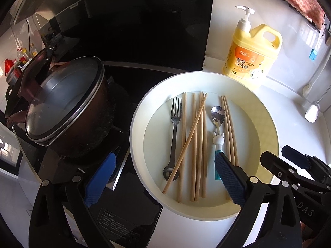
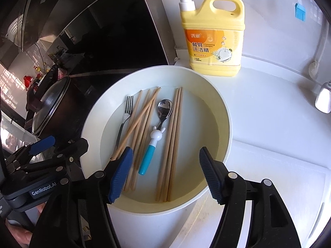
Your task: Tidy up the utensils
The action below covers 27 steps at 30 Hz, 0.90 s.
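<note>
A round white basin (image 1: 144,111) (image 2: 225,111) on the counter holds a metal fork (image 1: 175,122) (image 2: 125,113), several wooden chopsticks (image 1: 199,136) (image 2: 175,136) and a spoon (image 1: 217,115) (image 2: 164,108) with a rabbit figure and teal handle. My left gripper (image 1: 163,179) is open and empty, straddling the basin's near left rim; its right finger hangs over the spoon handle. My right gripper (image 2: 165,175) is open and empty above the basin's near edge, over the chopstick ends. Each gripper also shows at the edge of the other's view.
A dark lidded pot (image 1: 68,103) (image 2: 51,103) sits on the black stove left of the basin. A yellow dish-soap pump bottle (image 1: 250,51) (image 2: 215,35) stands behind the basin. White counter (image 2: 279,144) extends right. A blue brush (image 2: 300,12) hangs on the wall.
</note>
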{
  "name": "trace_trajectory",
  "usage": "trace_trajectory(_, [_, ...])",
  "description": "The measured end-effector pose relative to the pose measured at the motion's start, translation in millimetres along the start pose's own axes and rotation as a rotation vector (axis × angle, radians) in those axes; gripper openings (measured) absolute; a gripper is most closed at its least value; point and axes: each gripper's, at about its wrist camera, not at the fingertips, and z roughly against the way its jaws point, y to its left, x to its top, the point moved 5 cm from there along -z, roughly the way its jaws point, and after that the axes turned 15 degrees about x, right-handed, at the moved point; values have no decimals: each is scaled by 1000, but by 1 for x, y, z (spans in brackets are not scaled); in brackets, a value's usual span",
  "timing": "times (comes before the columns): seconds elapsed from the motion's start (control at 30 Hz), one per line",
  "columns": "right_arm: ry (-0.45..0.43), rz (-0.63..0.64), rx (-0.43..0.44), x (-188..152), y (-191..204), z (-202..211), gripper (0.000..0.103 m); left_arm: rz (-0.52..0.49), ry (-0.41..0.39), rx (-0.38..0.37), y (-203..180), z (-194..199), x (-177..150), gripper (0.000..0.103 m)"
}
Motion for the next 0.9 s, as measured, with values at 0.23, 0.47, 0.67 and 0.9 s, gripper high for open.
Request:
trace_trajectory(0.23, [7,-26,-11,-1,-2,2,65,5,-2,6,2,5,-2,96])
trace_trajectory(0.47, [37,-42,-21,-1,0,4,65,17,2,24,8,10,-1,96])
trace_trajectory(0.67, [45,-42,-44,-1,3,6,68,28,-11,38,14,15,1,97])
trace_trajectory(0.9, [48,-48,-63,-1,5,10,68,50,-8,27,19,19,3,97])
